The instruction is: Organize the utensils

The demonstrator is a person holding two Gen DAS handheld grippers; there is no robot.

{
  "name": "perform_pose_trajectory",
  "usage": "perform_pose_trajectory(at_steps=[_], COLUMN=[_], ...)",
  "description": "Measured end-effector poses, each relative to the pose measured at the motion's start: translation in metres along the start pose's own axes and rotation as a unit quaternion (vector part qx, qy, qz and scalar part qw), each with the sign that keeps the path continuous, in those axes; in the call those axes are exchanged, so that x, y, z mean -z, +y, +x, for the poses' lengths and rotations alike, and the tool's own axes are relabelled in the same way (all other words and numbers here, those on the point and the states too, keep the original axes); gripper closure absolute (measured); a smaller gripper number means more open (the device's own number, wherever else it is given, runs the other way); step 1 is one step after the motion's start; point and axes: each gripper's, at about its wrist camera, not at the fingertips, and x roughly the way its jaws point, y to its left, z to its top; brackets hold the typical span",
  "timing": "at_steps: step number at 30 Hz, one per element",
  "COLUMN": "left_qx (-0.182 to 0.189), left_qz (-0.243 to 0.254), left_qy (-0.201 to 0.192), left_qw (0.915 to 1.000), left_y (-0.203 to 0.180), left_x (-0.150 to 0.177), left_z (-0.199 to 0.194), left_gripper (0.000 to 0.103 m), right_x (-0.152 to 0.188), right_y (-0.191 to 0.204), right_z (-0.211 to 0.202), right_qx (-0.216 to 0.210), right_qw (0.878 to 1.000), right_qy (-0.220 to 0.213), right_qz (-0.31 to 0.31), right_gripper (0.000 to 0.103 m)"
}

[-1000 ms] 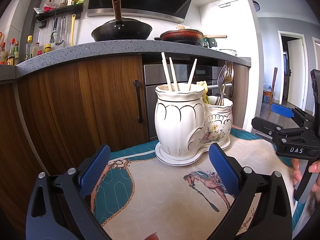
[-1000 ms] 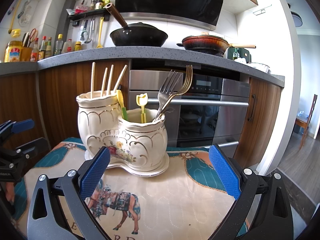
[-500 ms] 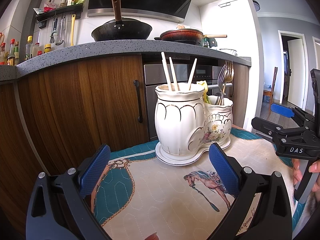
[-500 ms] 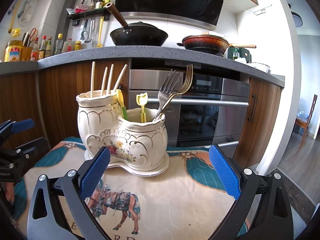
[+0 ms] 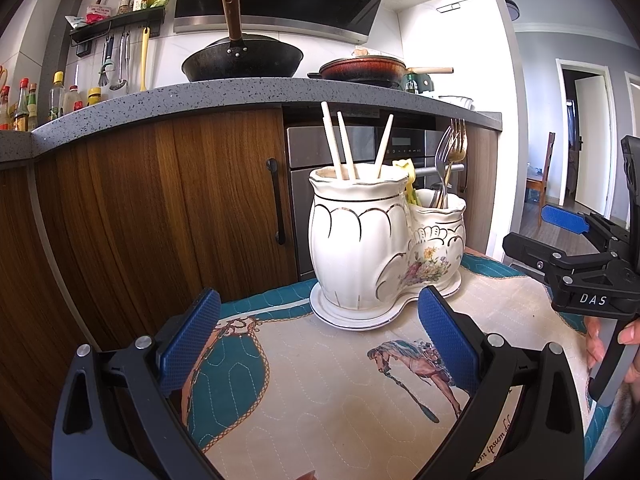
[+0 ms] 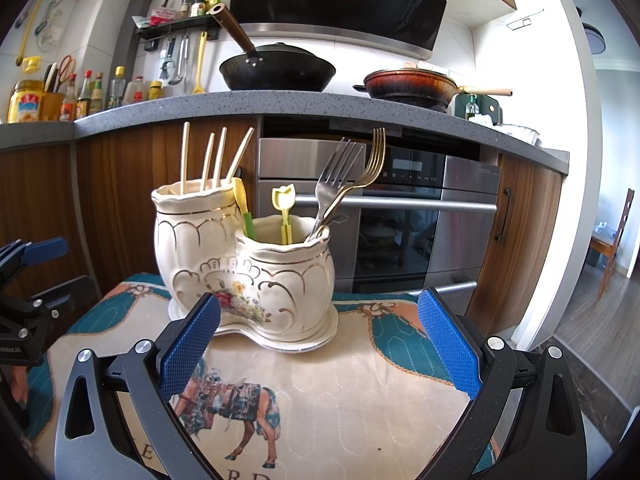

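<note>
Utensils stand sorted in a white ceramic double holder [image 5: 360, 248] on a quilted horse-print mat [image 5: 320, 380], ahead of both hand-held grippers. Nearest the left camera, the left hand-held gripper [image 5: 318, 340] is spread wide and released, with only mat between its blue pads [image 5: 188, 340]; the holder sits just beyond the fingertips, closer to the right pad. Nearest the right camera, the right hand-held gripper [image 6: 318, 340] is likewise spread wide and grasps nothing; the holder's saucer base [image 6: 280, 334] lies just past its left pad [image 6: 190, 342], left of the gripper's midline. Each gripper shows at the edge of the other's view, off to the side of the holder and apart from it.

The holder's taller pot carries pale chopsticks [image 6: 212, 160] leaning at different angles. The shorter, flower-painted pot [image 6: 280, 276] holds a silver fork [image 6: 334, 184] and a gold fork [image 6: 370, 160], tines up and tilted right in the right view, plus a yellow tulip-topped pick [image 6: 283, 204] and a yellow-and-green utensil [image 6: 242, 204] near where the two pots join.

Behind the mat stand wooden cabinet doors [image 5: 160, 208] and a steel oven [image 6: 400, 208]. Above, the speckled grey counter [image 6: 280, 106] bears a black wok [image 6: 276, 70] and a reddish pan [image 6: 412, 84], with bottles [image 6: 92, 92] at the far left.
</note>
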Motion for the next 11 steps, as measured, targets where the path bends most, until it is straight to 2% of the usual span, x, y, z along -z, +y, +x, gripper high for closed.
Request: perform_pose_trajectory(at_steps=[11], left_qx=[-0.007], left_qz=[-0.005], left_qy=[0.010], left_qw=[0.9999], left_y=[0.0010], left_x=[-0.0006], left_z=[0.0027], left_gripper=[0.005], right_x=[0.0008], right_y=[-0.0012], right_z=[-0.0004], right_qx=[0.000], right_qw=[1.000], right_qy=[0.001], right_qz=[0.000], right_gripper=[0.005])
